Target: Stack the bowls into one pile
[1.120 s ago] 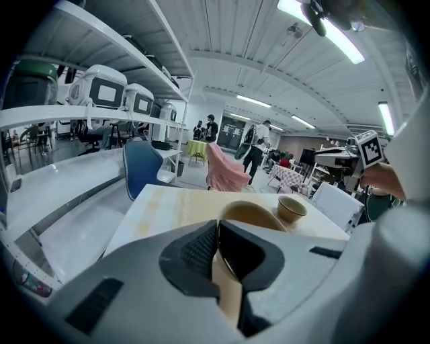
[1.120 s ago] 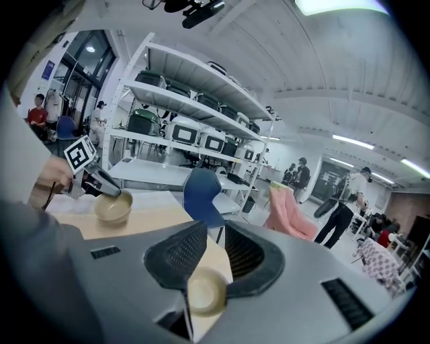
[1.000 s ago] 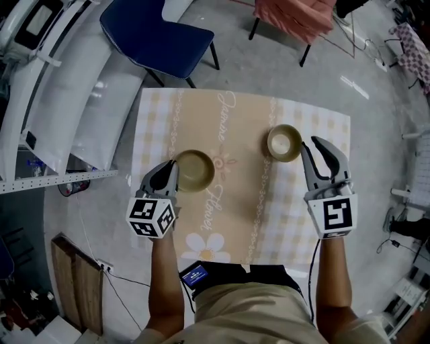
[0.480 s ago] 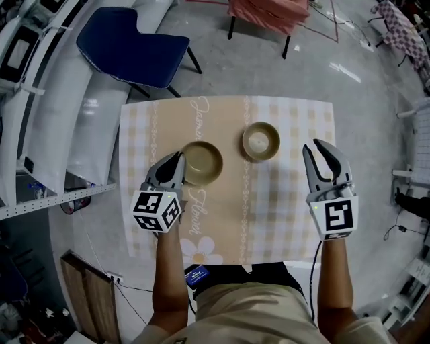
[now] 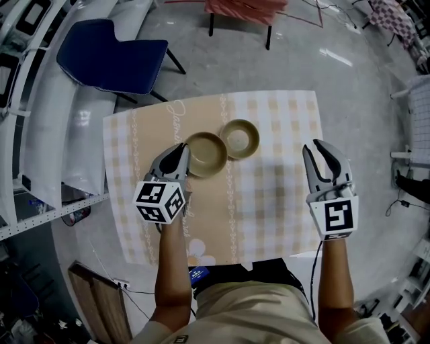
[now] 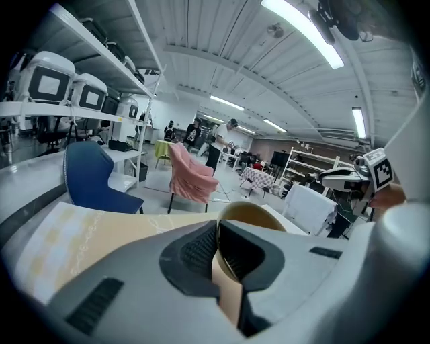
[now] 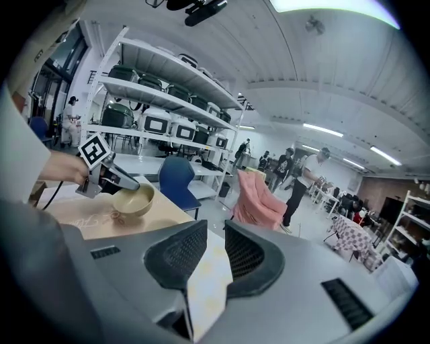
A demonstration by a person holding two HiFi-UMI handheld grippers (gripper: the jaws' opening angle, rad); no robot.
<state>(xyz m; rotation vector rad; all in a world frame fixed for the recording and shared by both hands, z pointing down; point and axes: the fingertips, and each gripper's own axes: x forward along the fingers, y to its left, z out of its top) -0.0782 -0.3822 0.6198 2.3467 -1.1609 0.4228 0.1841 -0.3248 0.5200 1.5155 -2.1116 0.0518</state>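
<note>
Our left claw point(image 5: 183, 152) pinches the rim of one round tan bowl point(image 5: 205, 154). It is empty, with its open side up. A second round tan bowl point(image 5: 240, 138) sits upright just beside it, and their rims almost touch.

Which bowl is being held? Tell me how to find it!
Look at the checked tablecloth. Two tan bowls are side by side on it. The held bowl is the left one, its rim pinched by the left gripper; no gripper touches the other bowl.

Blue chair point(image 5: 111, 60) beyond checked table point(image 5: 282, 195); pink-draped chair point(image 5: 245, 8) farther; shelving point(image 7: 168, 101) with white units.
</note>
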